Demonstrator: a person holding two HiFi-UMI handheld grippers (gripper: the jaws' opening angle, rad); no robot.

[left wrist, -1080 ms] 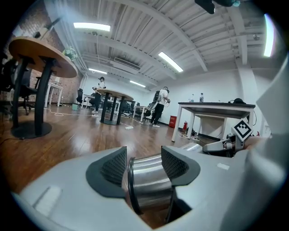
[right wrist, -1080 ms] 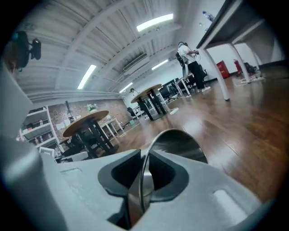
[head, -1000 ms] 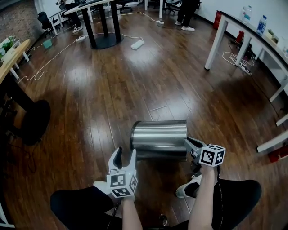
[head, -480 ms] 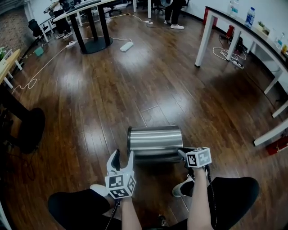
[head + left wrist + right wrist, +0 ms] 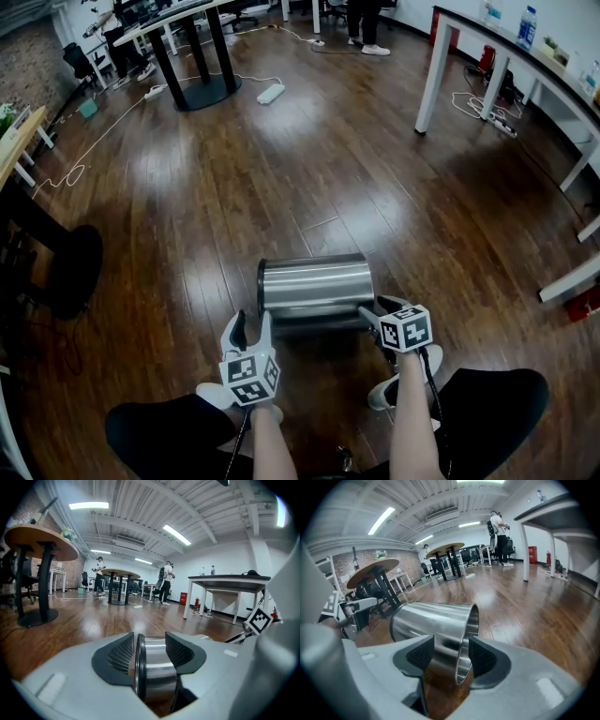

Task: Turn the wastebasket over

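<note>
The cylindrical brushed-steel wastebasket (image 5: 316, 291) lies on its side on the dark wooden plank floor (image 5: 281, 169), just ahead of the person's knees, with its closed base to the left and its open mouth to the right. It looks like thin sheet metal, so I judge it light and stiff, but smooth and slippery on the curved wall, and free to roll across the boards if nudged. The wall itself offers little to pinch. The better holds are the two ends: the thin open rim (image 5: 465, 660), which a jaw can pass inside, and the black ring (image 5: 139, 667) round the base, which should give more friction than bare steel. The right gripper (image 5: 373, 314) is held low and points forward at the mouth end. Its jaws stand apart and straddle the rim, one pad outside the wall and the other inside the mouth, with no firm pinch visible. The left gripper (image 5: 251, 326) is low too, at the near corner of the base end. Its jaws are also apart and hold nothing, with the black ring and a band of steel showing between them. Both forearms reach down and forward from over the knees. To stand the basket up, a firm grip on the rim would need to come first, or the thing may slide or roll away.
</note>
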